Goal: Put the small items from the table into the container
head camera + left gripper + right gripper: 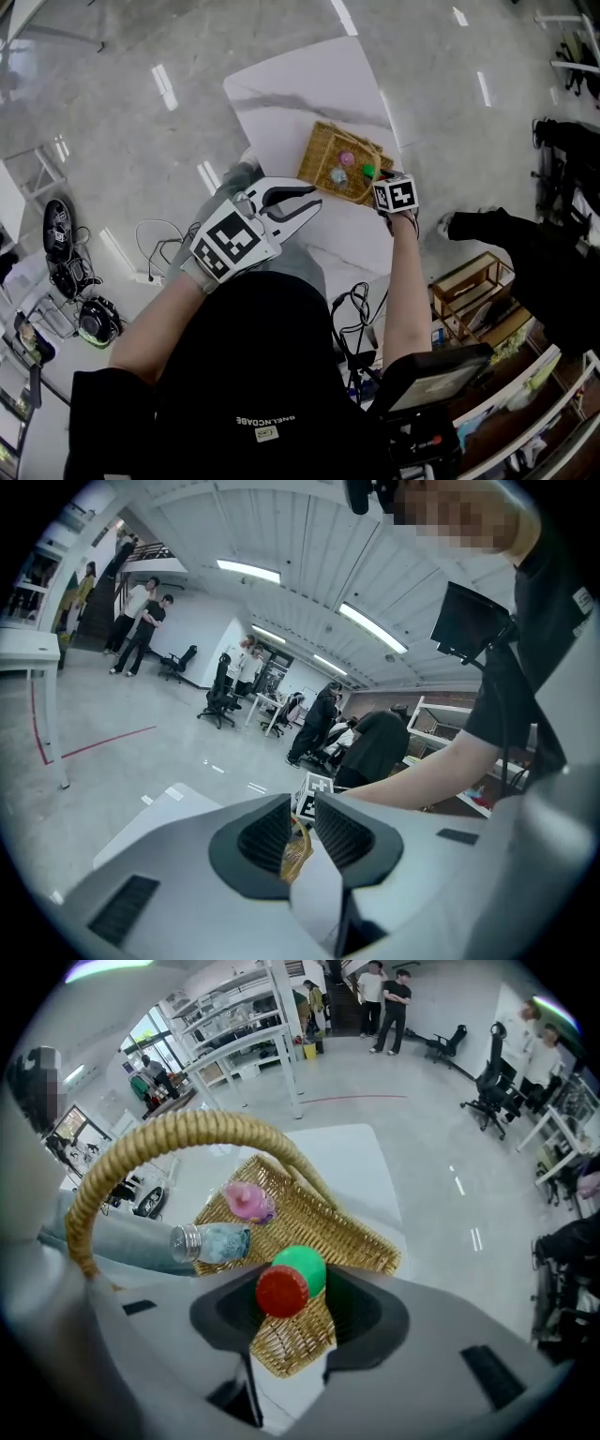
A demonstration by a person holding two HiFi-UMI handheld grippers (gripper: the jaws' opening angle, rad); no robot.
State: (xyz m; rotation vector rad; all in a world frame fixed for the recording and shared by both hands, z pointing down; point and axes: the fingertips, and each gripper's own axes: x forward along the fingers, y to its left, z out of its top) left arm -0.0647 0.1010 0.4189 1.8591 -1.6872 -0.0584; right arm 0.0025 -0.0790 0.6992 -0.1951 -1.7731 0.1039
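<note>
So your right gripper point(287, 1290) is tipped steeply down over the wicker basket point(314, 1215), jaws clamped on the green red-capped bottle point(302, 1269). Your left gripper point(302, 832) sits roughly level near the basket, jaws slightly apart and empty.

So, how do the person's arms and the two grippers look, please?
The left gripper is light grey, with a curved claw lined in black and a cube of black-and-white square markers. The right gripper is the same grey, with black ribbed pads and its own marker cube. The person wears a black short-sleeved shirt with small white print.
</note>
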